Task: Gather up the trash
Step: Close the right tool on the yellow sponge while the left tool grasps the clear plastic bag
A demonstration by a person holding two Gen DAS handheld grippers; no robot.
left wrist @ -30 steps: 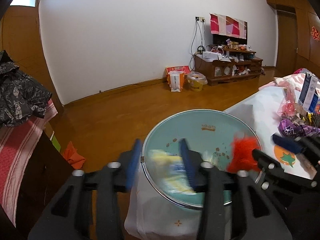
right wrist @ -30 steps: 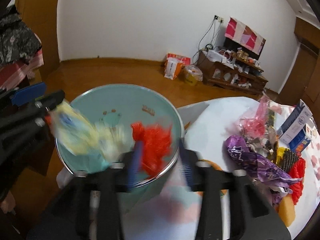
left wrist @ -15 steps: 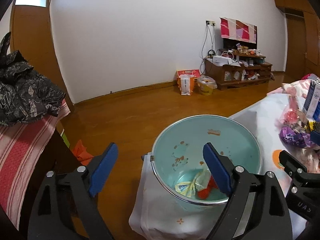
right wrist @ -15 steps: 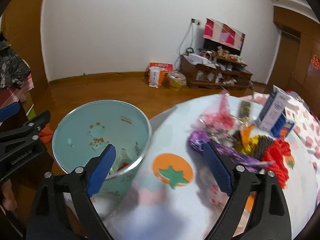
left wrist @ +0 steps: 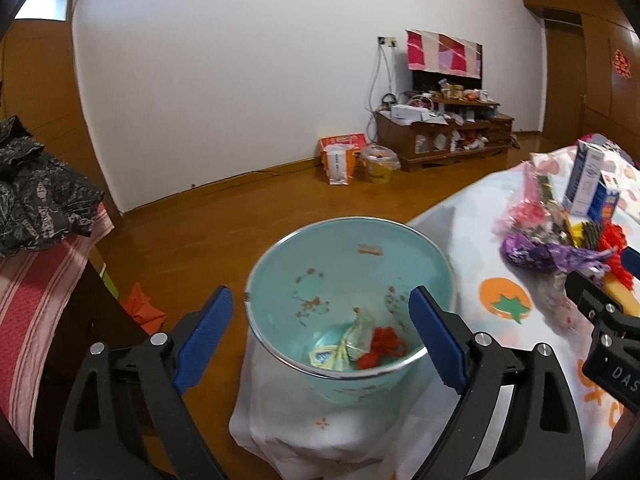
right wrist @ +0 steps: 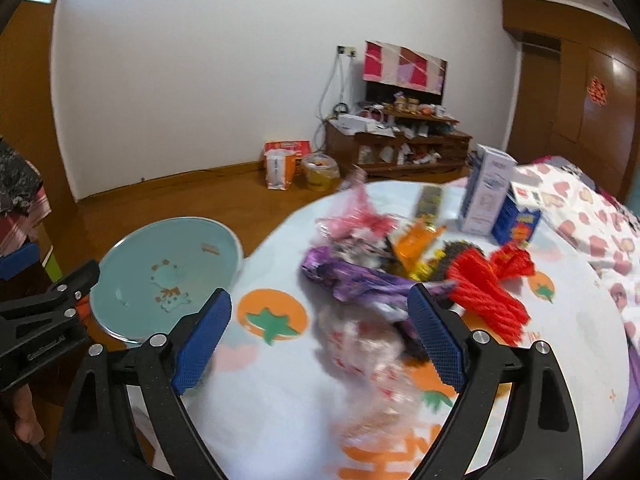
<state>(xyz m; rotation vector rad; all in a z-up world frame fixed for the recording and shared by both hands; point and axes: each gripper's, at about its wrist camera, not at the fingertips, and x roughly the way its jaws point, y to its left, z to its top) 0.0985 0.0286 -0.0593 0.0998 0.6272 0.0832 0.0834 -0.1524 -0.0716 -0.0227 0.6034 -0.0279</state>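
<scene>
Teal bucket sits at 12 o'clock of the left gripper, beside the table. Inside it: a yellow wrapper and a red scrap, so part of the collecting looks done. Left jaws are opening, nothing between them. Right gripper has fingers spread wide and empty over the table. Left to collect: the trash pile at its 1 o'clock, including purple wrapper and red tassel.
</scene>
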